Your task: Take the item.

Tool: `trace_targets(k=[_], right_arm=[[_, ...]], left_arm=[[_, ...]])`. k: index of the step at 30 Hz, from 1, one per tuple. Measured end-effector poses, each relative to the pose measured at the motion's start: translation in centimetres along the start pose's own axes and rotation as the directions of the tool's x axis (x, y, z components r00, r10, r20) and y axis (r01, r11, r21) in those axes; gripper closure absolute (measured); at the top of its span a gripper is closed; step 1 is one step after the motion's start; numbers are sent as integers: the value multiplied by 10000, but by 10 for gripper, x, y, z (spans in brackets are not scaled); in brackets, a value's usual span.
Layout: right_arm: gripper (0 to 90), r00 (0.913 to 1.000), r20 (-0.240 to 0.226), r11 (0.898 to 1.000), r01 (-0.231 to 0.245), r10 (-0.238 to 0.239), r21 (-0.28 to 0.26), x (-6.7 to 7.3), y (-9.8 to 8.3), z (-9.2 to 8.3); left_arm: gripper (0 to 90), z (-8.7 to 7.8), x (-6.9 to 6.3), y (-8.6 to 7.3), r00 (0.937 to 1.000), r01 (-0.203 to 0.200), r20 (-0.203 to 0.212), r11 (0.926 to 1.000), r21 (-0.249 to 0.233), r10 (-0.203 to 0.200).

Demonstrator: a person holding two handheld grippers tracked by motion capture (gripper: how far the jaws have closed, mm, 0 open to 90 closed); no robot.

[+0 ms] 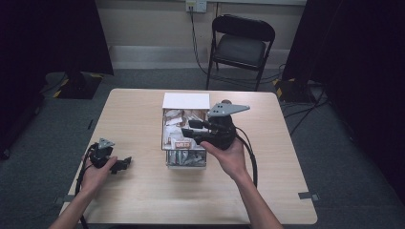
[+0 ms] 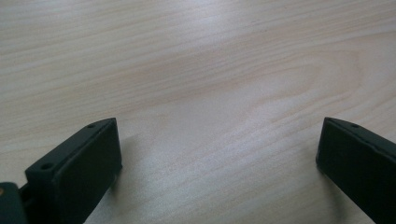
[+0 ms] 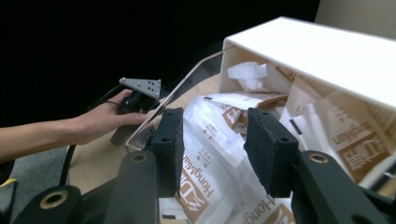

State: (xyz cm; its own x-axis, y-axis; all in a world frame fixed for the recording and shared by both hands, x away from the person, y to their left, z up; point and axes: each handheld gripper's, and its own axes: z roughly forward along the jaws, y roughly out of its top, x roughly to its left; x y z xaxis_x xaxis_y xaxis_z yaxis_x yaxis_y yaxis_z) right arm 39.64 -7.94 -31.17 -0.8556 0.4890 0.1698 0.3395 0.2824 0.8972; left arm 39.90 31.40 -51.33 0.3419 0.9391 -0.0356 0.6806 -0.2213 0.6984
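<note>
The right tongs [image 3: 212,140] hover half-spread over the white paper sachets with brown print [image 3: 219,172], which lie heaped in the clear plastic box with a white lid [image 1: 186,101] at the middle of the pale wooden desk [image 1: 143,191]. No sachet is pinched yet. Best to single out one top sachet, straddle its edge, then close. The left tongs [image 2: 217,154] rest spread and empty on the near left of the desk.

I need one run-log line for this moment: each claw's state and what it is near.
left claw: open, on table | right claw: open, over packets in clear box | held: nothing
</note>
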Motion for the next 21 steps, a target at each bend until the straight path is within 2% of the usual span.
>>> trace_targets(k=[8,12,21], right_arm=[[629,10000,-76,9989,-44,47,472,-4,-3,8],[624,9993,-285,9978,-222,240,621,-6,-4,9],[677,9979,-604,9952,-159,218,962,-3,-6,10]], left_arm=[[0,0,0,0,10000,-4,0,10000,2,4],[0,0,0,0,10000,-4,0,10000,1,4],[0,0,0,0,10000,-18,14,10000,-2,18]])
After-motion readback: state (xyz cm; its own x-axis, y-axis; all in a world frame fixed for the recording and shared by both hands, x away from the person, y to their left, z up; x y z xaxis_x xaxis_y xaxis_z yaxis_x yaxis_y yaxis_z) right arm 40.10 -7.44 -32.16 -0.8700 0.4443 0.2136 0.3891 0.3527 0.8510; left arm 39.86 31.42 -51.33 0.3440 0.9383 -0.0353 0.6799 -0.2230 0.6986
